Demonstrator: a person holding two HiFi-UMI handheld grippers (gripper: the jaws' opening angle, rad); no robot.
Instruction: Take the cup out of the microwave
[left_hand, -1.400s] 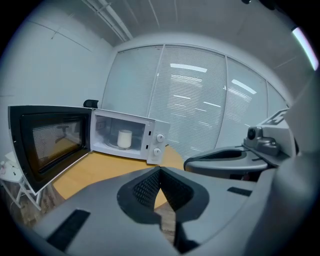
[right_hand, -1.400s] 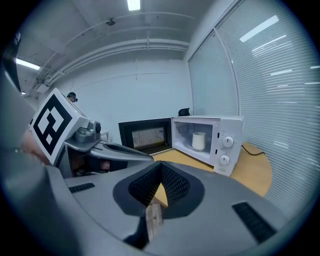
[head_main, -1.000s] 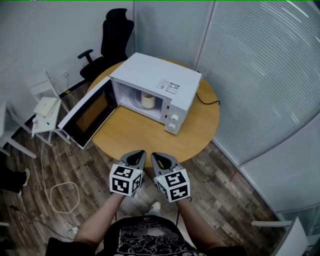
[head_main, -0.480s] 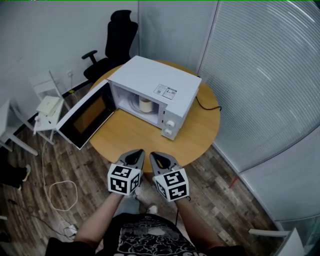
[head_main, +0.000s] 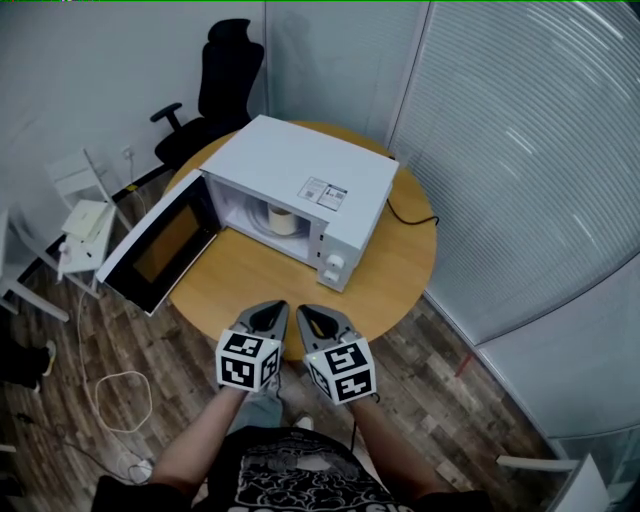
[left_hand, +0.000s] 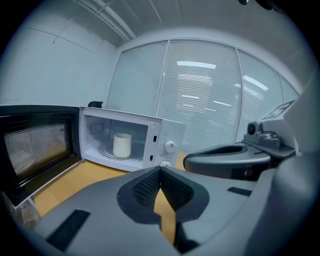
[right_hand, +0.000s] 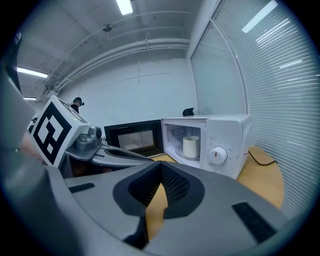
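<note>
Left gripper (head_main: 268, 314) and right gripper (head_main: 314, 318), both closed and empty, sit near; the upright cup (head_main: 283, 218) stands far ahead inside the open microwave (head_main: 300, 165), seemingly nearer the left

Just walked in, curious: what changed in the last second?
The person stepped closer, bringing the left gripper and right gripper forward toward the table and microwave. Nothing was grabbed or let go. Unchanged: fingers shut and empty, cup inside, door open.
</note>
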